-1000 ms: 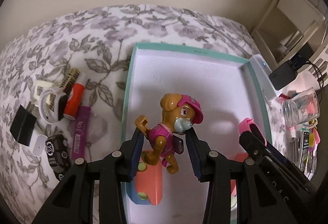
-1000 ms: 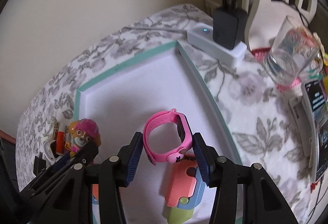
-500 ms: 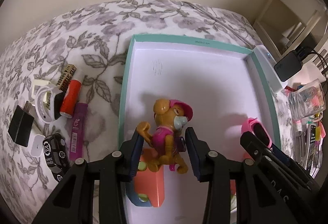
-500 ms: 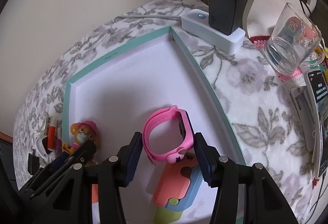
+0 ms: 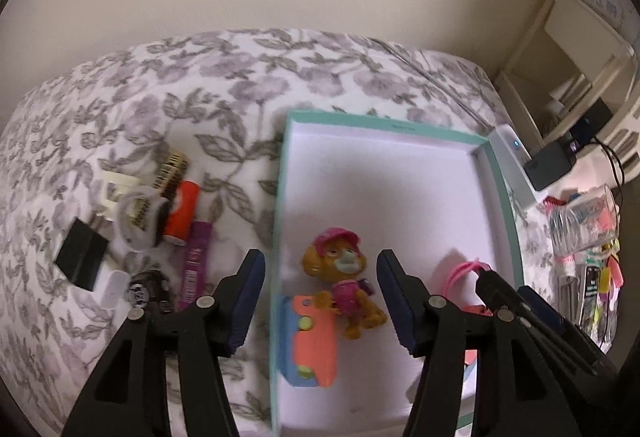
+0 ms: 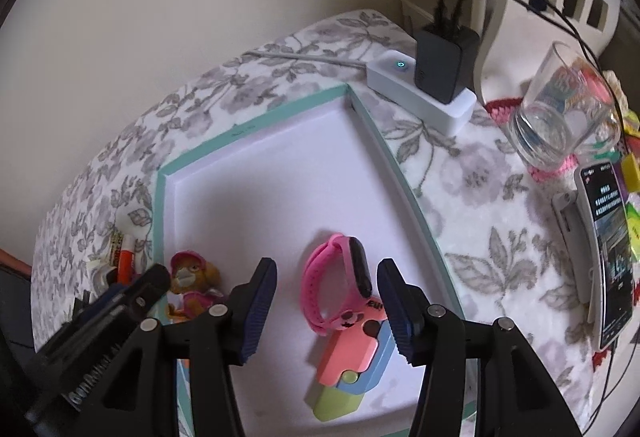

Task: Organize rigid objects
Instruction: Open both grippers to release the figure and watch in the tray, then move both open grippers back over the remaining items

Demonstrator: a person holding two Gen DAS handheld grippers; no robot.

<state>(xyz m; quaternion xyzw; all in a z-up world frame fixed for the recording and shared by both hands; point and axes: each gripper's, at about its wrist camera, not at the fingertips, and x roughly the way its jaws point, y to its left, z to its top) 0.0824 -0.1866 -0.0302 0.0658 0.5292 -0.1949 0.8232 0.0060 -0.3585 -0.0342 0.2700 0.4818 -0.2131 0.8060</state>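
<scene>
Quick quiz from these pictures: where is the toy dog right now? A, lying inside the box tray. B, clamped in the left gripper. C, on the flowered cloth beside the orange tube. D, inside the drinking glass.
A: the toy dog lies on the white floor of the box tray, with the left gripper open around it.

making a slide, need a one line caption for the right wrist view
Open right gripper over pink watch lying in the teal tray, dog figure at left.
</scene>
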